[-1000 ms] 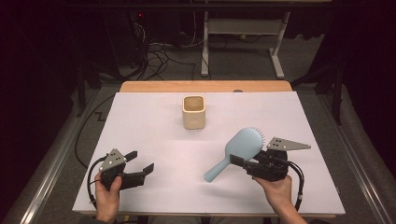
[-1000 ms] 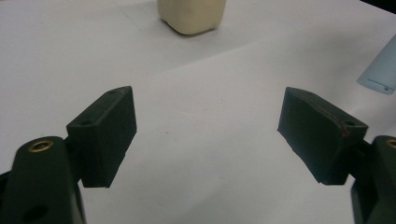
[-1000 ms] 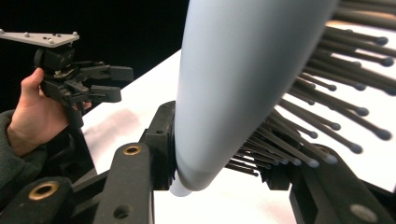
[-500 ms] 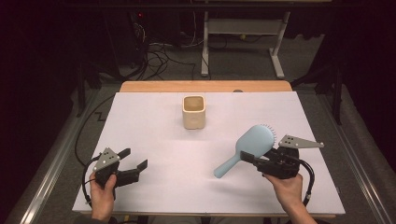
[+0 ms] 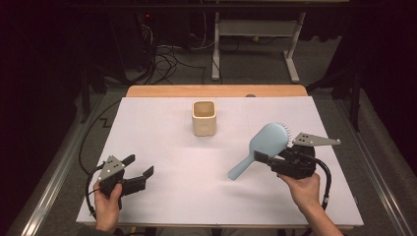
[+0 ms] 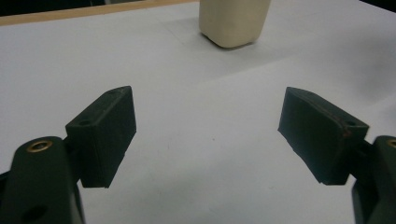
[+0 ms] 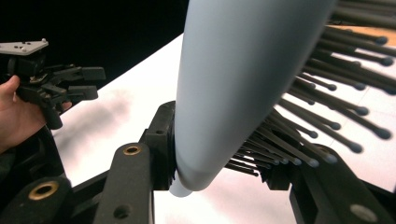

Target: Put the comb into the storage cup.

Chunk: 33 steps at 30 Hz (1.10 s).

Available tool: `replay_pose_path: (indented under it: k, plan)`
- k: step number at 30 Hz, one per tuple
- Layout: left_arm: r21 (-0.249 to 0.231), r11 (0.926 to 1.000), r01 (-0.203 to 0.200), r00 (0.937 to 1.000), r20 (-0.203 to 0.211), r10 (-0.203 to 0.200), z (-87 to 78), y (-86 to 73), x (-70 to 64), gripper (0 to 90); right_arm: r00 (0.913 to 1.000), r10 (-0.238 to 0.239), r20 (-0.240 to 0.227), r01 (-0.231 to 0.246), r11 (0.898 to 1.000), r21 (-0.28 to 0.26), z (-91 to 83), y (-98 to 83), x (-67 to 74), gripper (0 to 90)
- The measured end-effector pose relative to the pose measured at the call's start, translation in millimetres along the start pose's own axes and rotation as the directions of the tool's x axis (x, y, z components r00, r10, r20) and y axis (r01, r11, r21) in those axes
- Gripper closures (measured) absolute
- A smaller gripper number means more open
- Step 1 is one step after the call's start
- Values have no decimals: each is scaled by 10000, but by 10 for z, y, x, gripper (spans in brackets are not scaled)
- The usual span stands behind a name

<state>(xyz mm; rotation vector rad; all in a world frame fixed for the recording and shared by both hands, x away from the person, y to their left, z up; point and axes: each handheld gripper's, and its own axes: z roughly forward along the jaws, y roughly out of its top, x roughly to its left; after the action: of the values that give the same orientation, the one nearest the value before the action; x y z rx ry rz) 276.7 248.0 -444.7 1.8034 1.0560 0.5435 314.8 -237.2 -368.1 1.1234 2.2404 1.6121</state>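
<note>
Jaws of the right gripper (image 5: 263,160) are clamped on the light blue hairbrush (image 5: 265,145), gripping it across the head near the base of the bristles; the right gripper view shows one pad pressed against the smooth back and the other set among the dark bristles (image 7: 327,116). The brush is clear of the counter (image 5: 162,123), held over its right half, handle (image 5: 241,169) slanting down toward the middle and bristles facing away to the right. Jaws of the left gripper (image 5: 135,169) stand spread apart with nothing between them; the left gripper view shows bare white surface between the two pads. That gripper is low over the near left part of the counter, well apart from the brush.

A cream square cup (image 5: 204,118) stands upright at the far middle of the counter, its mouth open; whether anything lies inside cannot be told.

Assessment: pick-up of the brush is complete and the grip looks firm. Transport is under way at most. Remaining, as judged from the layout, is carrying the brush to the cup and setting it in, most likely handle first. The cup is untouched and the brush is not yet near it. The left gripper has no visible part so far.
</note>
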Motion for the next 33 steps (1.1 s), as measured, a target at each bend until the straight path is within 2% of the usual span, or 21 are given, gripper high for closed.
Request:
replay_pose_path:
  k: [7,21,25,33]
  plan:
    - [-17,10000,-39,10000,-39,39,4,-5,0,195,9999,-163,57,163,9999,-35,73,143,-18,572]
    - [12,10000,-27,10000,-61,27,-3,-13,-9,186,9984,-571,-31,572,9981,223,275,373,24,572]
    - [-78,10000,24,9999,97,-23,-11,-13,-2,185,9979,-649,-67,651,9975,281,331,428,34,572]
    - [-146,9999,47,9999,149,-44,-8,-9,0,184,9973,-729,-115,732,9967,357,434,538,39,572]
